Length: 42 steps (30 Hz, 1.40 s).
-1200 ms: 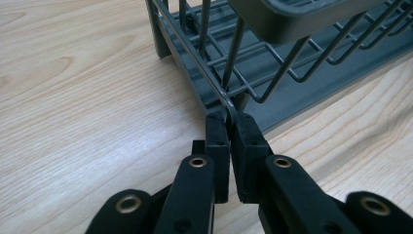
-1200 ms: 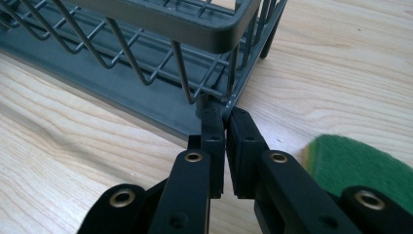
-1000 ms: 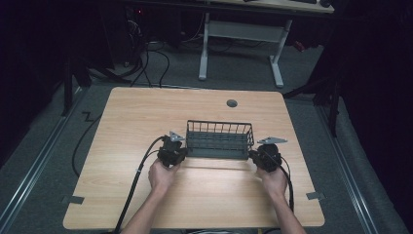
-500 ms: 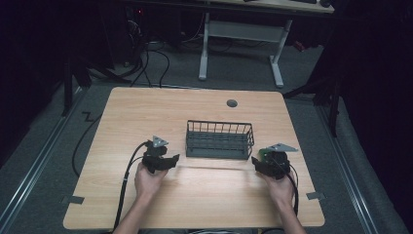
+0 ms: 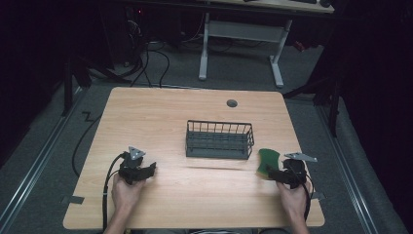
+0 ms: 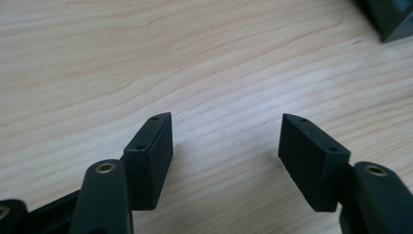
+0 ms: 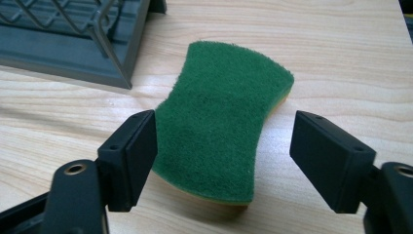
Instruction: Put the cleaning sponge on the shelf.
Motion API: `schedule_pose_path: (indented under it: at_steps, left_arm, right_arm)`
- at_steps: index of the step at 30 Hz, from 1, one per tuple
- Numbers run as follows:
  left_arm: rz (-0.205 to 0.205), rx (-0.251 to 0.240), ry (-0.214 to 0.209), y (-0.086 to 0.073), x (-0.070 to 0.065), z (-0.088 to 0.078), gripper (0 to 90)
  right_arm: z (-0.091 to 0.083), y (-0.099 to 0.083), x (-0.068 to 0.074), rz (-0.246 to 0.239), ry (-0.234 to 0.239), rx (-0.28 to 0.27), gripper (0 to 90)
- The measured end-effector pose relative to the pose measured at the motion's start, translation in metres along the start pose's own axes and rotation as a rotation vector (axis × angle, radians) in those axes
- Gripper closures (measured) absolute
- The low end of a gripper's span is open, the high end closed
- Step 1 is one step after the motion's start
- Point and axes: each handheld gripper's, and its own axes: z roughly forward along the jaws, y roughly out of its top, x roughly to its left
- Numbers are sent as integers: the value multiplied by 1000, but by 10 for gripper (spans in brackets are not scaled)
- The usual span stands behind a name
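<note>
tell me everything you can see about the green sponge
The sponge is a waisted, hourglass-shaped pad with a fuzzy dark green scouring top over a thin yellow layer along its lower edge. It looks dry and undamaged. It lies flat on the wooden table, just off the wire basket's right end, apart from it. The right claw straddles its near end, jaws open; whether the left pad touches its edge is unclear.

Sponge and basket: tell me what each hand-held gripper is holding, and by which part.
Nothing is held. The right hand-held gripper has open jaws on either side of the green sponge without pressing it; the left hand-held gripper is open over bare table, away from the wire basket.
</note>
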Motion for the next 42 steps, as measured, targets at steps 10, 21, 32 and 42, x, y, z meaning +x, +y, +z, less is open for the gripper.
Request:
schedule_pose_path:
  at_steps: [10, 21, 32, 42]
  left_arm:
    - [-41, -59, 29, -20, 18, -10, 315]
    - [-48, -61, 35, -21, 17, -10, 309]
    - [-48, -61, 35, -21, 17, -10, 308]
    - [-47, -61, 35, -21, 17, -10, 308]
  right_arm:
    - [4, 4, -1, 28, 2, 16, 192]
    - [20, 16, 2, 51, -29, 84, 183]
    - [20, 29, 9, 64, -26, 113, 148]
    - [41, 34, 10, 75, -61, 190, 158]
